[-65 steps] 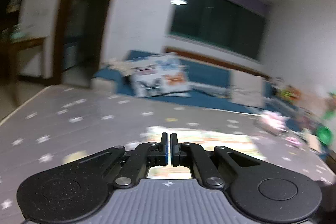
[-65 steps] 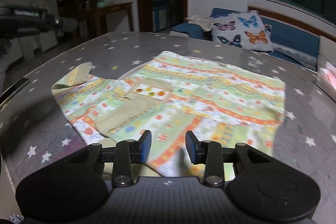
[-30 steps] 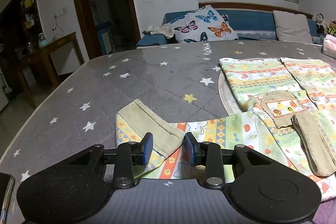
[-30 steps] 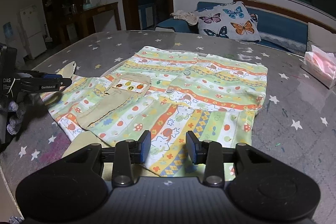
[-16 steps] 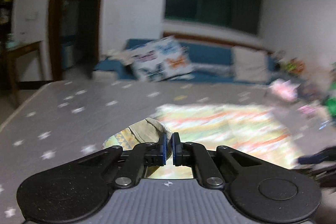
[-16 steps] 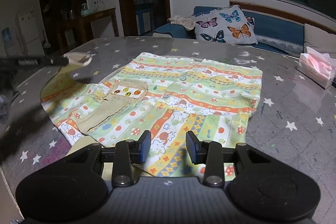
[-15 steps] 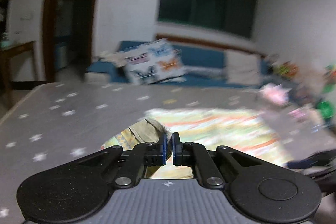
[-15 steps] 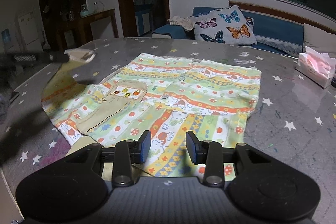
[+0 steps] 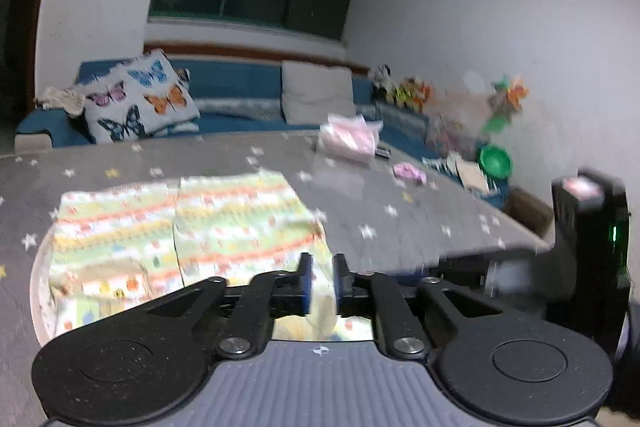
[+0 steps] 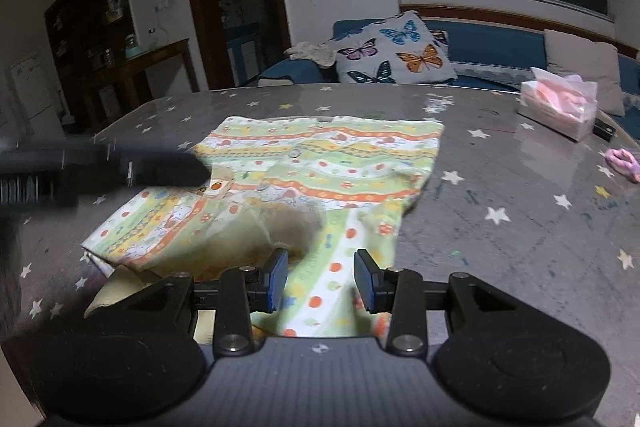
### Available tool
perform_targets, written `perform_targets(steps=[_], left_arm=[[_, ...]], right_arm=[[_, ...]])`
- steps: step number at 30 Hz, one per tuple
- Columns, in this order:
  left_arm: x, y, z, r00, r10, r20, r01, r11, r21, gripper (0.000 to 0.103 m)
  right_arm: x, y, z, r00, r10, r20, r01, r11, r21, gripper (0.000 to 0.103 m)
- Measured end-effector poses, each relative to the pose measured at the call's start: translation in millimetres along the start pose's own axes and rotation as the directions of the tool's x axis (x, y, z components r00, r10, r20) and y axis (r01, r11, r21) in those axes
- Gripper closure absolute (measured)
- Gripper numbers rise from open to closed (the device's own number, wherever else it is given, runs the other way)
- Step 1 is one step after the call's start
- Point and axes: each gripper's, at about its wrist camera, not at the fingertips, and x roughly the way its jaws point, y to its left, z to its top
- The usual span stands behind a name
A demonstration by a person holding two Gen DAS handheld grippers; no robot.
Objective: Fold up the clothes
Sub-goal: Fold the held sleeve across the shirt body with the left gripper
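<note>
A striped green, orange and white child's shirt [image 10: 320,163] lies flat on the grey star-print table [image 10: 520,227]. Its left sleeve [image 10: 160,223] is folded across the front, the tan cuff blurred near the middle. My left gripper [image 9: 320,283] hovers over the shirt [image 9: 224,223]. Its jaws are opening, with a pale strip of sleeve cloth in the gap and the pads apart from it. In the right wrist view it is a dark blurred bar [image 10: 192,169] coming in from the left. My right gripper [image 10: 320,281] stands open just above the shirt's near hem, holding nothing.
A pink tissue pack [image 10: 556,107] and a small pink object [image 10: 622,161] sit at the table's far right. A blue sofa with a butterfly pillow [image 10: 392,51] runs behind the table. The right-hand tool's black housing [image 9: 588,251] is close on the left gripper's right.
The left gripper shut on the sleeve cuff at the table's left, lifted it and carried it rightward over the shirt; its jaws have now parted. The right gripper shifted only a little.
</note>
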Motion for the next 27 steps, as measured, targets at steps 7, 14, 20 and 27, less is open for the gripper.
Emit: perform_targets(steps=[7,14,20,27], left_arm=[[-28,42,-15,0.990,0.144,0.005,-0.144,0.990,-0.001,0.061],[-46,103,-39,0.937,0.344,-0.053,-0.347,0.936,-0.053,0.060],[-48,115,-49,0.929,0.360,-0.083,-0.366,0.928,-0.069,0.060],[-28,120,-46,0.922,0.371,-0.108,-0.378,0.924,-0.052,0.066]], right_arm=[[5,-3,5,1.000,0.022,-0.004,-0.022,0.999,0.035,0.067],[36,8,10,0.997,0.047,-0.057,-0.045,0.998,0.040,0.067],[59,14,12,0.995,0.026,-0.096,-0.024,0.999,0.030,0.067],[65,18,15,0.996,-0.025,-0.090,0.025,1.000,-0.003,0.091]])
